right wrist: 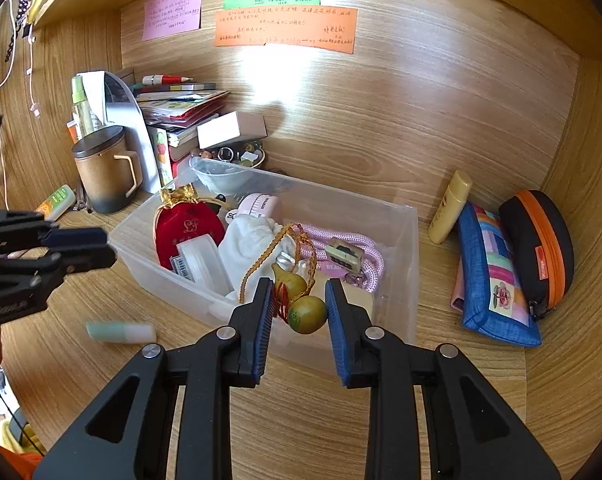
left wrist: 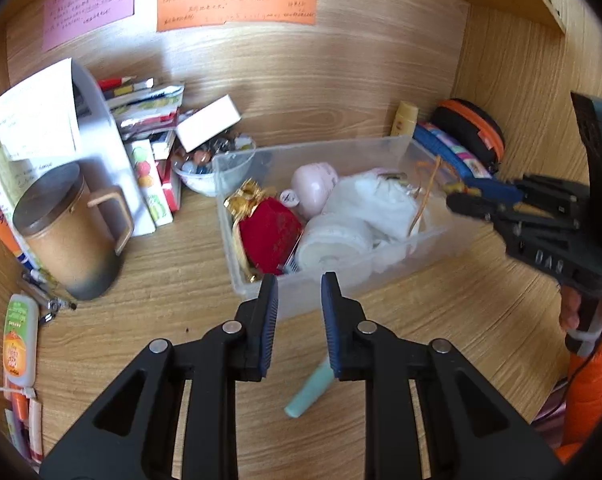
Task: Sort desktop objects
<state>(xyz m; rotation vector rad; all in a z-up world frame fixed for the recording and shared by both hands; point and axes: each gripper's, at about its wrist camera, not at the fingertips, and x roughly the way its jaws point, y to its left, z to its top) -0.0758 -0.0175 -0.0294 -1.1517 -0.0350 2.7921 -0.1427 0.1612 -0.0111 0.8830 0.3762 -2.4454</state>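
A clear plastic bin (left wrist: 237, 276) (right wrist: 415, 240) stands mid-desk, filled with a red pouch (left wrist: 269, 232) (right wrist: 189, 232), white cloth, a pink item and a pink rope. My right gripper (right wrist: 299, 288) (left wrist: 453, 200) hovers over the bin's right end. Its jaws stand narrow around a small green-brown gourd charm (right wrist: 307, 314) with a red tassel and gold cord. My left gripper (left wrist: 300, 284) (right wrist: 109, 248) is shut on nothing, just in front of the bin's near wall. A mint-green tube (left wrist: 309, 388) (right wrist: 121, 332) lies on the desk below it.
A brown lidded mug (left wrist: 69, 232) (right wrist: 105, 168), stacked packets and a bowl of beads (left wrist: 205, 168) crowd the left back. A yellow bottle (right wrist: 451, 206), blue patchwork pouch (right wrist: 497, 276) and black-orange case (right wrist: 541, 240) sit right of the bin. Wooden walls enclose the desk.
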